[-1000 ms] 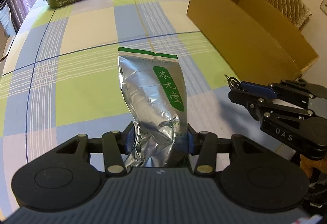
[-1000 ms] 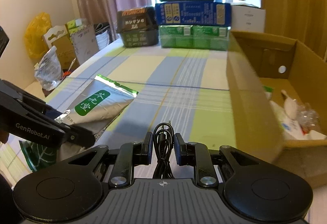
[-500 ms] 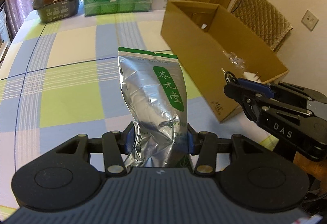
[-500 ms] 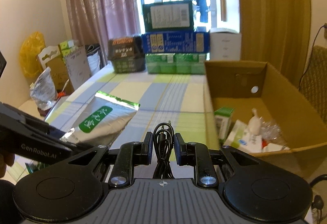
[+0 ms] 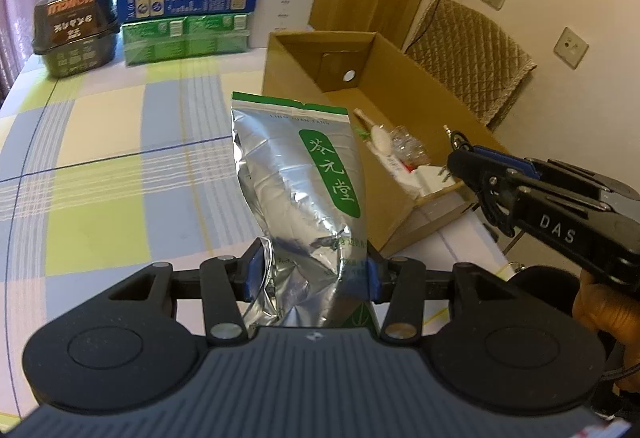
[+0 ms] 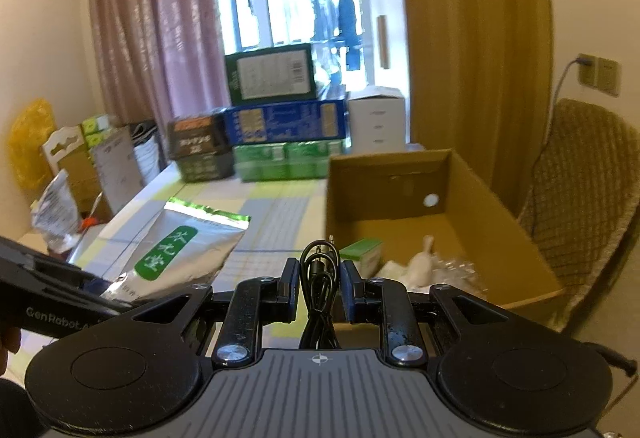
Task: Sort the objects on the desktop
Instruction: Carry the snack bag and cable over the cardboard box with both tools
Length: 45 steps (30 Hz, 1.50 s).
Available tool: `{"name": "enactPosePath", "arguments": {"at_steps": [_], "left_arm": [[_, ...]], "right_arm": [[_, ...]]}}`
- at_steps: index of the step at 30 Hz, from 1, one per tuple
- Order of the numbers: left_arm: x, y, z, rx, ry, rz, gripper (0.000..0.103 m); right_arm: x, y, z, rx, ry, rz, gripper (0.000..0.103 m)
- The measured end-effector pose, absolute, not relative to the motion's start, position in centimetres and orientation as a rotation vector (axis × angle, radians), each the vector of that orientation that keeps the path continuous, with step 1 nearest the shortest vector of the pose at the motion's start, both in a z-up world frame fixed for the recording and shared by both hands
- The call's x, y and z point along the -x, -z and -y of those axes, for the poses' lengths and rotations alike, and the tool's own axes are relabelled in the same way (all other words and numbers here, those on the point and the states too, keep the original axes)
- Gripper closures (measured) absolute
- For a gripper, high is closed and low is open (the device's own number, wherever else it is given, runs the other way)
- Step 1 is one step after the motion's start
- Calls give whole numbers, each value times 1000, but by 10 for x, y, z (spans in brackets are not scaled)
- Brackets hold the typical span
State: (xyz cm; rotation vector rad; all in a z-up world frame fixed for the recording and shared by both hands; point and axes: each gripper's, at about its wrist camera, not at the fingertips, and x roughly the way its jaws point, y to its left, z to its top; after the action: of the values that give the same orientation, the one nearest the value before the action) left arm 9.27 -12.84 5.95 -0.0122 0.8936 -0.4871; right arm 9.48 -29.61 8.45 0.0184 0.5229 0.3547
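Holding silver tea pouch (image 5: pixel 298 194) upright in my left gripper (image 5: pixel 312 272), fingers pinching its lower end, above checkered tablecloth (image 5: pixel 100 174) beside open cardboard box (image 5: pixel 404 78) | my right gripper (image 6: pixel 320 288) clamped on coiled black cable (image 6: pixel 319 278), near box's front edge | box already has small items inside

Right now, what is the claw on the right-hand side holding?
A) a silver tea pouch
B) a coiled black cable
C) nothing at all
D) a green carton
B: the right claw is shut on a coiled black cable, its plug poking up between the fingers, while the silver pouch sits in the left claw.
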Motion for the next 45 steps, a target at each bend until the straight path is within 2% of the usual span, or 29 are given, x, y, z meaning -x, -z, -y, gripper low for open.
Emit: {"name": "enactPosePath", "arguments": {"at_steps": [22, 45], "left_arm": [[-122, -68, 210, 15, 562, -892, 61], [-172, -69, 252, 6, 590, -891, 61]], "right_arm": [[-125, -100, 364, -74, -239, -486, 85], [-172, -93, 391, -64, -219, -490, 85]]}}
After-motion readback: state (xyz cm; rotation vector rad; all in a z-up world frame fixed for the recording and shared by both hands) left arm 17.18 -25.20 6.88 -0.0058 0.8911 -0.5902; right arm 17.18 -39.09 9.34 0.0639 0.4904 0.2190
